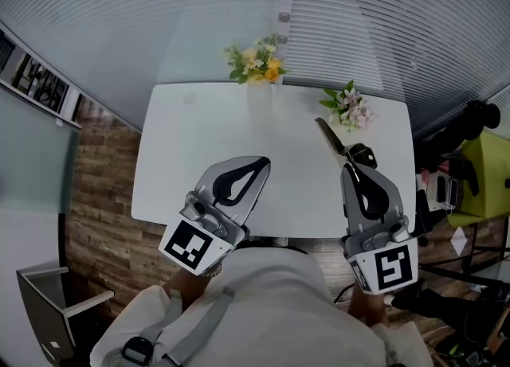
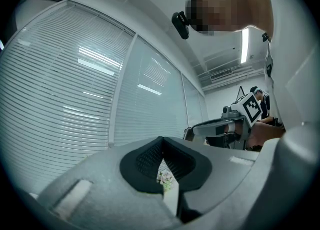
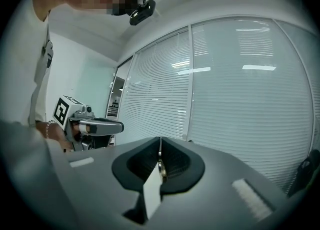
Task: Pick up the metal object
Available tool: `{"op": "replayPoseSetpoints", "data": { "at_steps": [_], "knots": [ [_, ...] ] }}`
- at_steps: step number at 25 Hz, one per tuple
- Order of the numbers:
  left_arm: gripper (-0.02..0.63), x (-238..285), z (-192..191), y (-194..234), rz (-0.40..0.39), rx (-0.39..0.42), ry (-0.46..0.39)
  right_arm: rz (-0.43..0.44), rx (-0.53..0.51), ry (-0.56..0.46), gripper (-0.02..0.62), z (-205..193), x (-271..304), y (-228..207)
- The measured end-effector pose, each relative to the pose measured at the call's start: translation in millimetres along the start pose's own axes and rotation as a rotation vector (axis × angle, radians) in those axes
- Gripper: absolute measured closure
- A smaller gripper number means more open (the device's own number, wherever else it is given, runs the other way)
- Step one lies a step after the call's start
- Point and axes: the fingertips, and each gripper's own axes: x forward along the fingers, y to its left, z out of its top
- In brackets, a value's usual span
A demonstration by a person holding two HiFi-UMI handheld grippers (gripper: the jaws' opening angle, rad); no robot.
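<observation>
1. Right gripper [image 1: 351, 168] nearly closed, pinching the metal object [image 1: 328, 134] near its dark end; the thin end juts out over the tabletop [image 1: 199, 158].
2. Left gripper [image 1: 256, 168] closed, empty.
3. Likely stiff, thin, slick: grip firmly near the dark end.

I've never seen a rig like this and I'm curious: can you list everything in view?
table: one, white, centre, in front of the blinds.
flower bunches: two; yellow-and-white at the table's far edge, pink-and-white at its far right.
metal object: one, silvery with a black handle, over the table's right side.
window blinds: pale grey, behind the table.
left claw: one, grey, shut and empty, over the table's near left.
right claw: one, grey, shut on the metal object.
</observation>
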Motion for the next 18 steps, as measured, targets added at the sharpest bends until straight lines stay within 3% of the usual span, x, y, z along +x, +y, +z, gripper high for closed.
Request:
{"op": "replayPoseSetpoints", "data": {
  "at_steps": [18],
  "knots": [
    [0.601,0.8,1.1,-1.4,0.000,-0.002,-0.007,-0.001,0.002,-0.005,0.584,3.3,-1.4,-1.3]
  ]
}}
